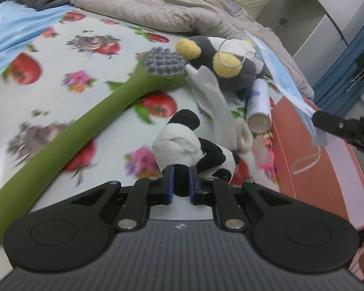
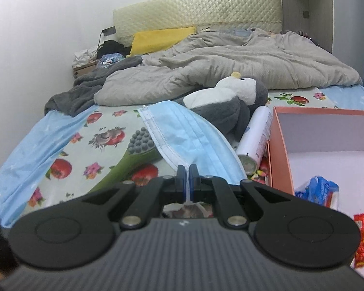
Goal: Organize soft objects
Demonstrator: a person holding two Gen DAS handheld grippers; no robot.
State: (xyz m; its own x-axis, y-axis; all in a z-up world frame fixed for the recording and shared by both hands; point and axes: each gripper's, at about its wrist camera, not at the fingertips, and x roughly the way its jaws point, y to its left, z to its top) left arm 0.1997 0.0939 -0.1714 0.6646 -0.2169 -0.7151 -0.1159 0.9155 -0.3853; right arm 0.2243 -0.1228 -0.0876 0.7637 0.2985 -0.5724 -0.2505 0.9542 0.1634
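Observation:
In the left wrist view my left gripper [image 1: 180, 181] is shut on a black limb of a small panda plush [image 1: 182, 140], which hangs just above the fruit-print bedsheet [image 1: 48, 48]. Beyond it lie a white sock [image 1: 211, 97] and a grey penguin plush [image 1: 230, 65] with yellow feet. My right gripper [image 2: 188, 172] is shut on the edge of a blue face mask [image 2: 196, 140], which it holds up over the sheet. From the left wrist view the mask [image 1: 284, 77] drapes from the right gripper's black fingers [image 1: 332, 125] above the orange box [image 1: 303, 157].
A long green massage brush [image 1: 85, 126] lies diagonally across the sheet. A white spray can [image 2: 254, 135] rests against the open orange box [image 2: 281, 145], which holds blue and red packets [image 2: 320, 191]. A rumpled beige duvet [image 2: 230, 60] and a grey blanket [image 2: 85, 87] cover the far bed.

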